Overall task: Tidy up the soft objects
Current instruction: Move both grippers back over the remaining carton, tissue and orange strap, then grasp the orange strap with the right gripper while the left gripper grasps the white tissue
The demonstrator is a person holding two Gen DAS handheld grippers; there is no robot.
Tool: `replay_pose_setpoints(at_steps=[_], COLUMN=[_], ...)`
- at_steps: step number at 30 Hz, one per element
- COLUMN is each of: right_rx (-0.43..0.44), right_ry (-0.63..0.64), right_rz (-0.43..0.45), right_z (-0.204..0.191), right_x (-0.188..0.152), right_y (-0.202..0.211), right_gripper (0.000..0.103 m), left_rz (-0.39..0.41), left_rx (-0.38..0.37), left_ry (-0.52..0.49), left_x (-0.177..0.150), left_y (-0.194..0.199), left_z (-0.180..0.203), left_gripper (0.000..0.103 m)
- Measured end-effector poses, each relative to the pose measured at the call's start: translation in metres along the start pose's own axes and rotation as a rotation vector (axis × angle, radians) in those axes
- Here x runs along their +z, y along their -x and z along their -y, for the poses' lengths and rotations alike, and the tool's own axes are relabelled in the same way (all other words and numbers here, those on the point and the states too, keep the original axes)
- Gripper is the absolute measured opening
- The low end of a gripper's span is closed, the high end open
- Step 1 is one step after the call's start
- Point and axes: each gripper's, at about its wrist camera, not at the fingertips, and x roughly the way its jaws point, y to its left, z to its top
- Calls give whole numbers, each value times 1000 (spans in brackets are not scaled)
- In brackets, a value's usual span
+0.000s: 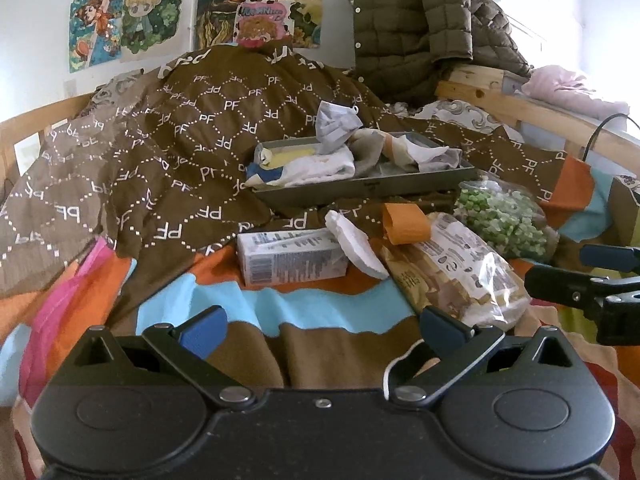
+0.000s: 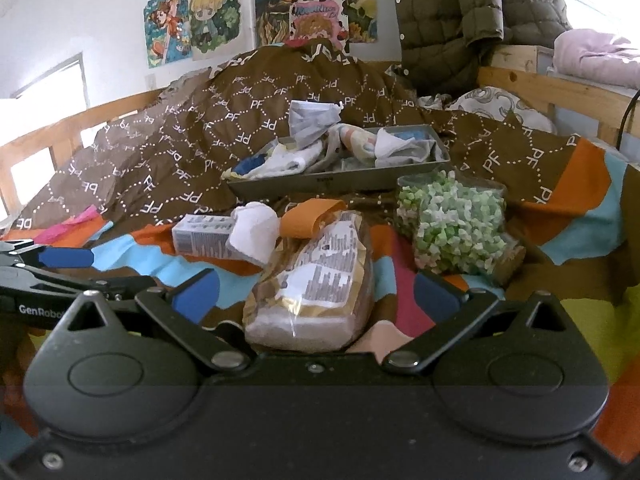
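1. The duvet (image 1: 192,136) is brown with white dotted diamonds and "PF" letters.
2. The bedsheet (image 1: 248,312) shows patches of orange, light blue, brown and pink.
3. The tray (image 1: 360,190) is grey.
4. The bag of foam bits (image 2: 456,228) is clear, its filling green and white.
5. The quilted jacket (image 1: 416,20) is olive.
6. The gripper pads (image 1: 202,330) are blue on black.

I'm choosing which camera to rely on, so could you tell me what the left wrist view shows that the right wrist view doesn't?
Only the left wrist view shows the cardboard box at the right edge and the right gripper.

Only the right wrist view shows the window on the left wall and the left gripper.

Both show the grey tray of cloths, the bread bag, the bag of green pieces, the white carton and the brown duvet.
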Motion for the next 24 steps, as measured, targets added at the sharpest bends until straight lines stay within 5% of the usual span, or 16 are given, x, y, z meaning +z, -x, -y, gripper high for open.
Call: replay_pose_setpoints(at_steps=[24], right_rx=[-11], right_ry=[-9], right_rz=[64], right_z=[13], right_x=[14], right_y=[-37], right_gripper=[102], left_rz=[38], left_rx=[-10], left_ry=[-77], left_x=[41], left_y=[-27], left_z=[0], left_gripper=[102])
